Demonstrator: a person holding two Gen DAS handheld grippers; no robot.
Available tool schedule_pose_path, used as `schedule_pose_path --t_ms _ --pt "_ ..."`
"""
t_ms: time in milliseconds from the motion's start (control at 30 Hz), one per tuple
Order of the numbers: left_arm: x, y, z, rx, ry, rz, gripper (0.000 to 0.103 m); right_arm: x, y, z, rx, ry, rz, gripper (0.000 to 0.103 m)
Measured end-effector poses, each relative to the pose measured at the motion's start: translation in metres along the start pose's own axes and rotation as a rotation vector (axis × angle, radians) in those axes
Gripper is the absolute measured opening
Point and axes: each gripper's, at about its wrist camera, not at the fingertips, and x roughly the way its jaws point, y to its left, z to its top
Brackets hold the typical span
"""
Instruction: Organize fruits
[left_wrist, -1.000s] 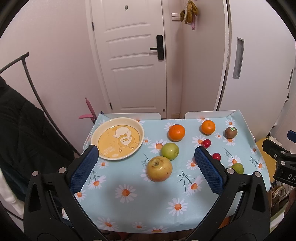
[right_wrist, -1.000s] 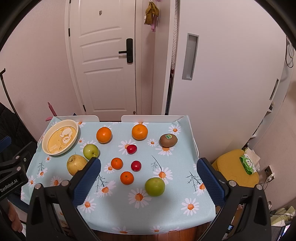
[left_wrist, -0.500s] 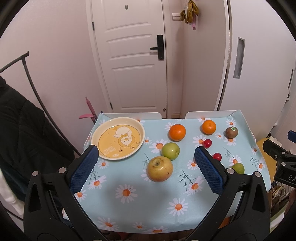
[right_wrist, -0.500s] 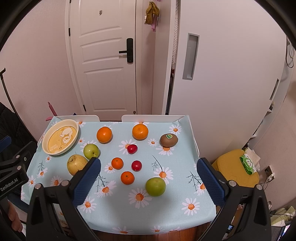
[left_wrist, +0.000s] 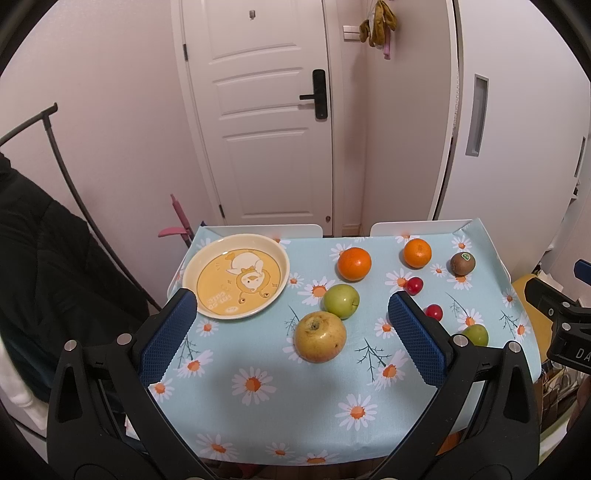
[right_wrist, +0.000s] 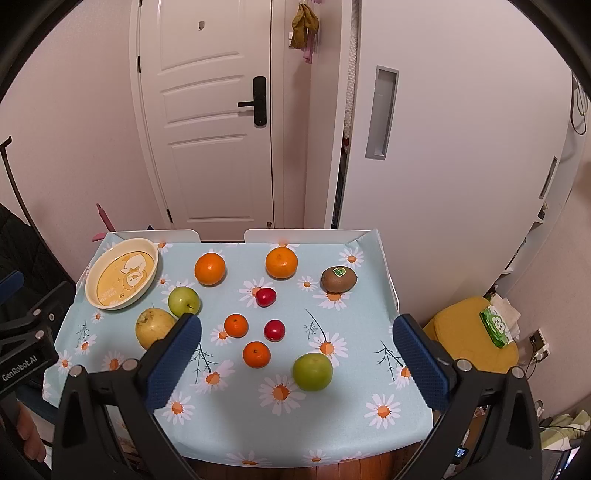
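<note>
Daisy-print tablecloth strewn with fruit, yellow plate set at ten o'clock, white door at twelve, left gripper and right gripper held spread wide, nothing grasped.

White lettering, "GenRobot.AI", is read on the black body of the left gripper, seen at the left edge of the right wrist view, well to the left of the right tongs. In the left wrist view, only the letters "DA" are made out on the black body of the right gripper, at the right edge, beyond the right finger; the rest is cut off. Brown writing is seen on the yellow plate, just ahead of the left finger of the left tongs, but it is too small and upside down to be read. A green sticker is noted on the kiwi, far ahead of the right tongs; its print cannot be read.
</note>
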Motion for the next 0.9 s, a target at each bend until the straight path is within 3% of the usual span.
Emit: schedule_pose_path --t_ms 667,900 --pt "0.010 0.009 0.008 0.006 0.015 -0.053 0.103 -0.004 0.000 0.005 0.041 0.001 0.014 0.103" --pt "0.030 0.010 -0.010 0.043 0.050 -0.108 0.103 0.003 -0.013 -0.007 0.062 0.029 0.007 0.103"
